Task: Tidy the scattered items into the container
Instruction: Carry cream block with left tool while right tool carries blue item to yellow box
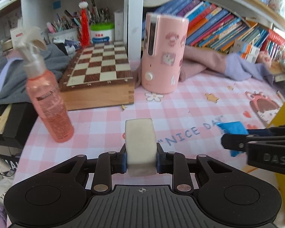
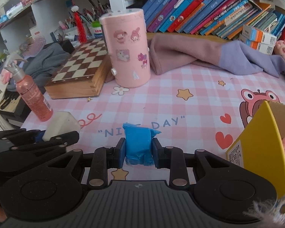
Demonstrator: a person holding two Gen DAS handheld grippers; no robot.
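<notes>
**Blue packet nearest the yellow box**

Blue, crinkled plastic packet (image 2: 139,145) is pinched between the pads of the right gripper (image 2: 139,153), its long axis running away from the camera. The open yellow cardboard box (image 2: 256,142) lies at three o'clock from those jaws, near them. A cream, rounded rectangular block (image 1: 139,146) is clamped in the left gripper (image 1: 141,158), farther from the box; the right hand is judged nearer.
</notes>
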